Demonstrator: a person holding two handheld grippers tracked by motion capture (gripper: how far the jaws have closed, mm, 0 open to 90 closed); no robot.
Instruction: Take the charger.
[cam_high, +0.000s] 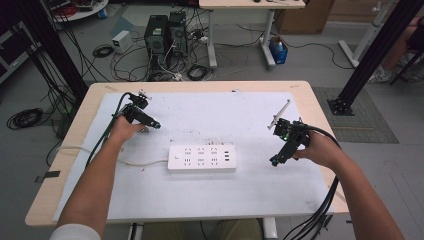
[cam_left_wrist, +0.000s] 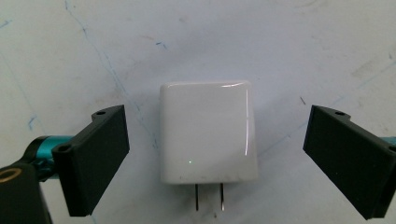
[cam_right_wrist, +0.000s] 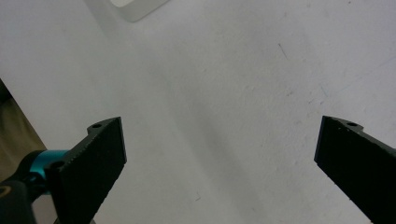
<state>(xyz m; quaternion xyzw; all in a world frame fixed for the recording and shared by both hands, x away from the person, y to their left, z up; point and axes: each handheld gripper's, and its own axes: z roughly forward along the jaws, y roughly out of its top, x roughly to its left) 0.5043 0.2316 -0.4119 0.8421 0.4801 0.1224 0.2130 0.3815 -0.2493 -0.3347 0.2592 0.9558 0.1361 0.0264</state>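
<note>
A white plug adapter (cam_left_wrist: 208, 132) lies flat on the white mat, its two metal prongs pointing toward the camera in the left gripper view. My left gripper (cam_left_wrist: 215, 158) is open, one jaw on each side of the adapter with a gap to both. From above, the left gripper (cam_high: 150, 123) is at the mat's left, pointing down. A white power strip (cam_high: 202, 158) with several sockets lies in the middle of the mat. My right gripper (cam_high: 276, 160) hovers at the right of the strip, open and empty, over bare mat (cam_right_wrist: 224, 116).
The white mat (cam_high: 200, 200) covers most of a light wooden table (cam_high: 320, 105). The strip's white cord (cam_high: 140, 162) runs off to the left. A corner of the power strip (cam_right_wrist: 135, 9) shows at the top of the right gripper view. Computers and cables sit on the floor beyond the table.
</note>
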